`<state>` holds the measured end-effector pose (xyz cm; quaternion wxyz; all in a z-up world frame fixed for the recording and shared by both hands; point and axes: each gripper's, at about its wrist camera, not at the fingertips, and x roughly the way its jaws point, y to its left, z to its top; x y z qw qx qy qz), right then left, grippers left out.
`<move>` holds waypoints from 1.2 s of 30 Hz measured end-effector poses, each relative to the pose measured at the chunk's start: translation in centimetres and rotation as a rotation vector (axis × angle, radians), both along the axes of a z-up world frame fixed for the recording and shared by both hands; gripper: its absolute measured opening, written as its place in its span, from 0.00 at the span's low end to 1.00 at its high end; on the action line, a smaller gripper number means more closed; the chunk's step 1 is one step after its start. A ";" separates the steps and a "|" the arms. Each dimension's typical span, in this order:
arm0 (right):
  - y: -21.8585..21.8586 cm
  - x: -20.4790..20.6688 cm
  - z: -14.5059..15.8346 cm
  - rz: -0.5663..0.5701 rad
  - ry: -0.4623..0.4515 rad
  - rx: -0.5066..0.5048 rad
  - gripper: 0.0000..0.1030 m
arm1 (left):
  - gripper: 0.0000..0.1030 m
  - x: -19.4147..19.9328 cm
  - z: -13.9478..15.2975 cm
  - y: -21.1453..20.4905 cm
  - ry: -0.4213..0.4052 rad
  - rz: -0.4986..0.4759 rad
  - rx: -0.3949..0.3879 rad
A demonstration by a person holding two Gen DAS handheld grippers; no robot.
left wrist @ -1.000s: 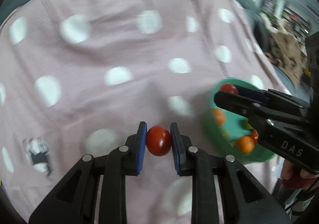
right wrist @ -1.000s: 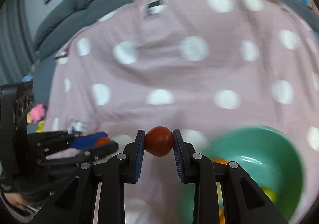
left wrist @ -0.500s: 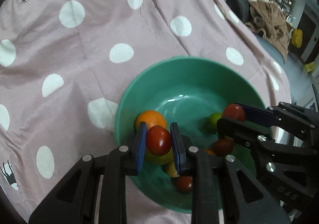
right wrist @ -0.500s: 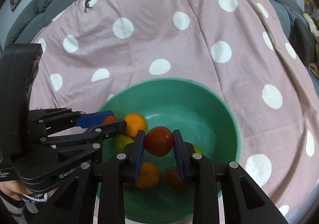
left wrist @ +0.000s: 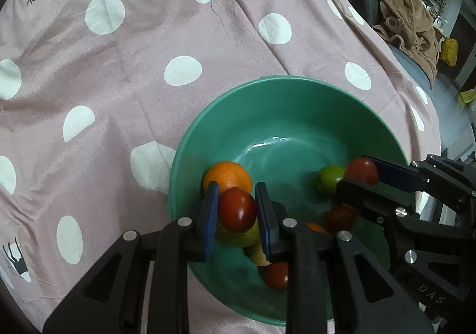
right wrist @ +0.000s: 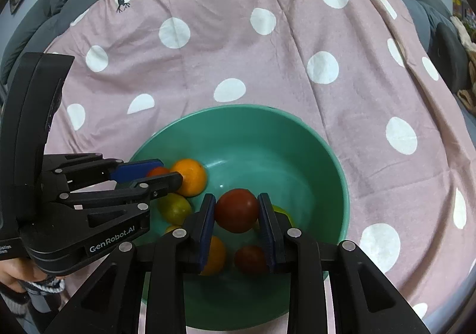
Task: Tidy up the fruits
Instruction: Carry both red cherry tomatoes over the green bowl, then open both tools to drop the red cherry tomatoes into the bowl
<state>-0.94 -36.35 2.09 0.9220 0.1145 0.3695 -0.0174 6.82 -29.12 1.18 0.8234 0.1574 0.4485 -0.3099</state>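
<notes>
Both grippers hang over the green bowl (left wrist: 208, 131), each clamped on a small red fruit, so the step in hand looks like the drop. It would go best if each is lowered close to the bowl's bare far floor before the jaws part, so the round fruit settles and does not bounce off the pile. The left gripper (left wrist: 237, 210) pinches a glossy dark-red fruit (left wrist: 237, 209) just above an orange (left wrist: 227, 176) by the bowl's left wall; the right gripper (right wrist: 237, 212) holds its red fruit (right wrist: 237, 210) over the middle. The bowl sits near the front edge of the pink dotted cloth (right wrist: 238, 45).
</notes>
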 end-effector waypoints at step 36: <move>-0.1 -3.9 12.1 0.069 -0.005 -0.087 0.53 | 0.99 -3.5 14.9 3.5 -0.188 0.142 -0.002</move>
